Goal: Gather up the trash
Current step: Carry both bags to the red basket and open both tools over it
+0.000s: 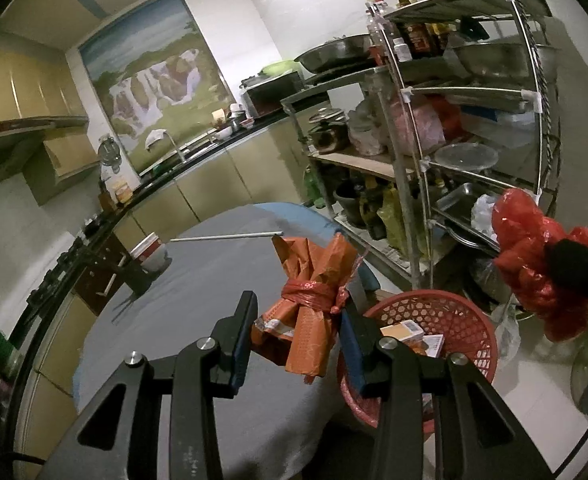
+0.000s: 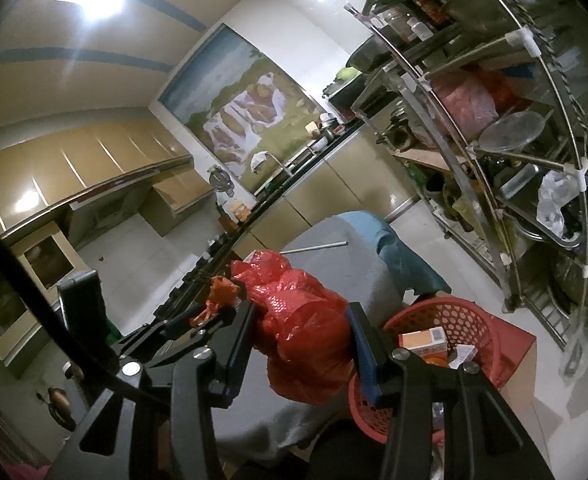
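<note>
My left gripper (image 1: 294, 336) is shut on an orange paper bundle (image 1: 310, 312) tied with red plastic, held above the grey-covered table (image 1: 197, 312) near its right edge. My right gripper (image 2: 302, 344) is shut on a crumpled red plastic bag (image 2: 302, 320), also seen in the left wrist view (image 1: 534, 256). A red perforated basket (image 1: 454, 320) sits just right of the table, with small cartons (image 1: 406, 330) inside; it also shows in the right wrist view (image 2: 454, 320). The left gripper with its orange bundle (image 2: 217, 296) appears at left in the right wrist view.
A paper cup (image 1: 149, 250) and a thin white rod (image 1: 225, 237) lie on the table. A metal shelf rack (image 1: 474, 120) full of pots and bottles stands at right. A kitchen counter with sink (image 1: 181, 156) runs along the far wall.
</note>
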`<action>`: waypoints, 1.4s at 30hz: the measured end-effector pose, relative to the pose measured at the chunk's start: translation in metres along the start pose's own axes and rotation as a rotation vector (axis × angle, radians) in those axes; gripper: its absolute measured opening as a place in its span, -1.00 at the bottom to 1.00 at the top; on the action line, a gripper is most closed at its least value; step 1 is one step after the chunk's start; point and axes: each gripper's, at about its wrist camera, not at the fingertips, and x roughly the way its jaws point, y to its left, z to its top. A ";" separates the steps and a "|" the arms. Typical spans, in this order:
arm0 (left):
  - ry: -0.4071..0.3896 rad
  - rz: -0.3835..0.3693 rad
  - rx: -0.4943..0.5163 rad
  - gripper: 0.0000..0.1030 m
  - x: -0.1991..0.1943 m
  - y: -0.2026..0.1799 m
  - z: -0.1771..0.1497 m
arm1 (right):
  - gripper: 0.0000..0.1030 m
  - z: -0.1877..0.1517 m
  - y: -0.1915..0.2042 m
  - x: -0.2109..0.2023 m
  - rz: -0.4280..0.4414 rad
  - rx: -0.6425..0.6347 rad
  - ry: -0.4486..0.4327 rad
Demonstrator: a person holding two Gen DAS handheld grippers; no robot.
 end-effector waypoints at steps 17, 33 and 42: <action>0.085 -0.064 -0.002 -0.19 0.035 -0.017 -0.012 | -0.05 -0.006 -0.024 0.006 -0.047 0.054 0.024; 0.144 -0.096 0.001 -0.19 0.051 -0.030 -0.028 | -0.05 -0.018 -0.047 0.030 -0.077 0.093 0.086; 0.164 -0.121 0.002 -0.19 0.058 -0.032 -0.037 | -0.05 -0.024 -0.052 0.041 -0.097 0.101 0.108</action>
